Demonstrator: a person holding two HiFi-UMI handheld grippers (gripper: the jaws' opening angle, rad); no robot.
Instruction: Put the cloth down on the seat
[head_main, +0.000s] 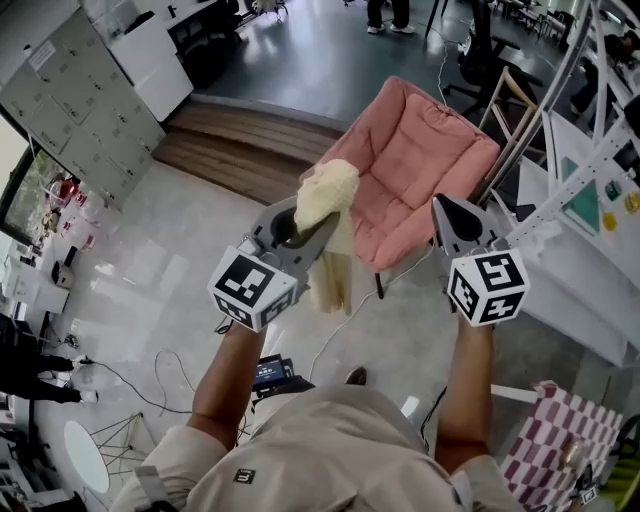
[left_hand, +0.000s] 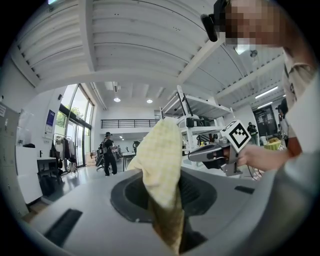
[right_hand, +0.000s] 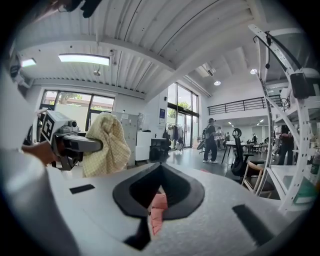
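Head view shows your left gripper pinching the yellow cloth, which hangs from its tips, with the pink seat just ahead; your right gripper is closed and empty, so the cloth is not down yet.

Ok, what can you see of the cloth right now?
The cloth is pale yellow with a fine check, soft and crumpled. The left gripper pinches it mid-length: a bunch puffs above the grip, a tail hangs below. It is in the air, short of the pink seat, touching nothing else.
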